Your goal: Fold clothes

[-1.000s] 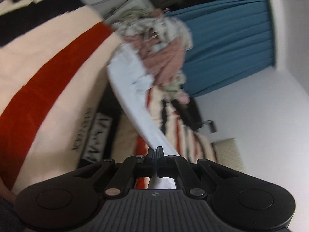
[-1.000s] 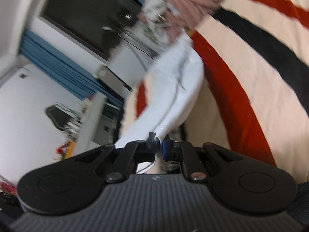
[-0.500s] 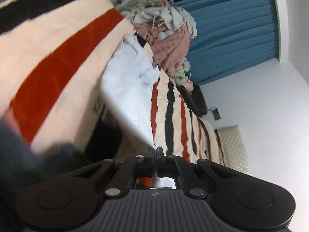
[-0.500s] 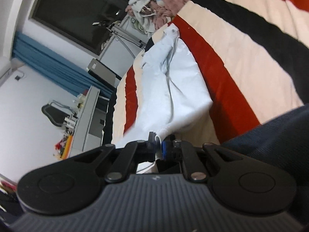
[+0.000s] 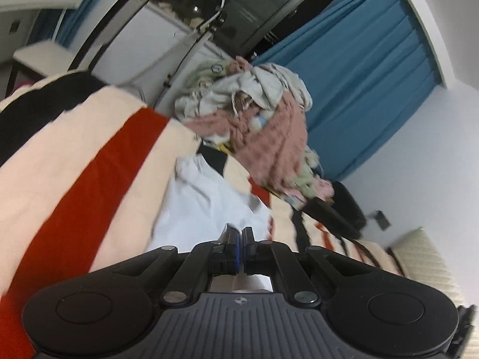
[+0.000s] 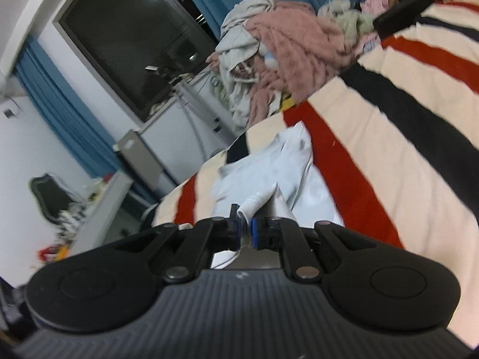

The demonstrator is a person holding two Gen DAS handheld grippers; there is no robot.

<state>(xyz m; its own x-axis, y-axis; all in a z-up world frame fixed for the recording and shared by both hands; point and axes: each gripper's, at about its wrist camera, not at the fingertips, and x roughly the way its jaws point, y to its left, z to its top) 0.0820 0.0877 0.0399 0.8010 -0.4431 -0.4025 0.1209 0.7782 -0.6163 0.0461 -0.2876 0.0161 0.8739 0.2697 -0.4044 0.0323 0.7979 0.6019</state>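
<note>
Since a second ago the white garment [image 5: 206,197] has gone from hanging stretched off the pile to lying spread on the striped blanket [image 5: 89,155], and both views now take in more of the room. The left gripper [image 5: 240,233] has its fingers pressed together on an edge of the white cloth, which fans away from the tips toward 11 o'clock. In the right wrist view the right gripper [image 6: 246,220] pinches a rolled fold of the same white garment [image 6: 269,173] between its fingers, a narrow gap showing between the blue pads; the cloth runs up toward 1 o'clock along a red stripe of the striped blanket [image 6: 389,137]. Beyond the garment's far end sits a heap of unfolded clothes [image 5: 263,119], topped by a fuzzy pink piece and pale grey ones; in the right view the heap of unfolded clothes [image 6: 284,48] lies at 12 o'clock. Blue curtains [image 5: 359,89] hang behind it, beside a dark window [image 6: 128,39].
</note>
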